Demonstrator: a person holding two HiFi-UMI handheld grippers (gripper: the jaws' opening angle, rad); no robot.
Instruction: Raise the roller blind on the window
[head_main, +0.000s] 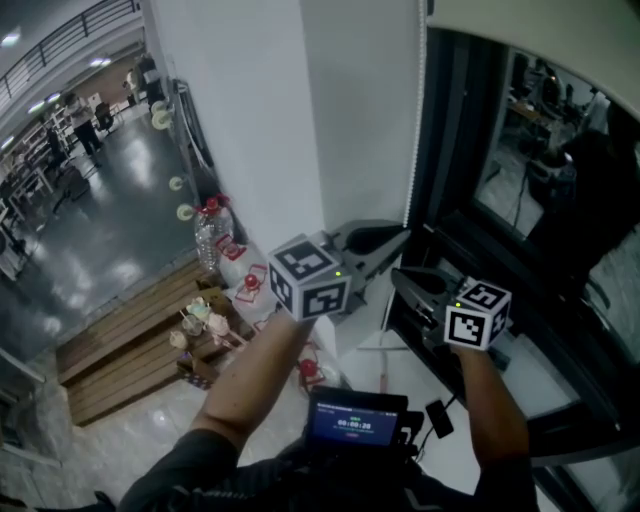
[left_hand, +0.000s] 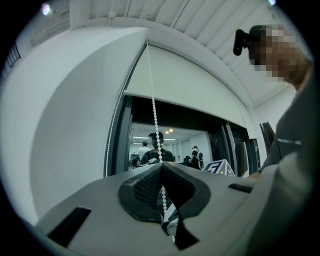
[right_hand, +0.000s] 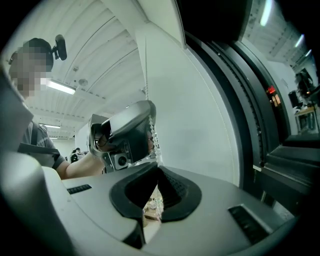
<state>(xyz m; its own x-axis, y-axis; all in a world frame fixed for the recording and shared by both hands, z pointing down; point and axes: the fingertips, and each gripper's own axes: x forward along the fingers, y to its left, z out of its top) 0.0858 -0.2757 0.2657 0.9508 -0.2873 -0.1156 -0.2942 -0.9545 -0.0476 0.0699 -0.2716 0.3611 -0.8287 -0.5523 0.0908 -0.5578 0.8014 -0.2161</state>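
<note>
While both point level, left gripper (left_hand: 161, 165) above right gripper (right_hand: 159, 169), jaws clenched on bead chain (left_hand: 152, 90).

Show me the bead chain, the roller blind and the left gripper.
bead chain (left_hand: 153, 100), left gripper view, on the beads above the jaws.
roller blind (left_hand: 190, 85), left gripper view, middle of its pale fabric.
left gripper (left_hand: 161, 166), left gripper view, where its jaws pinch the bead chain.
</note>
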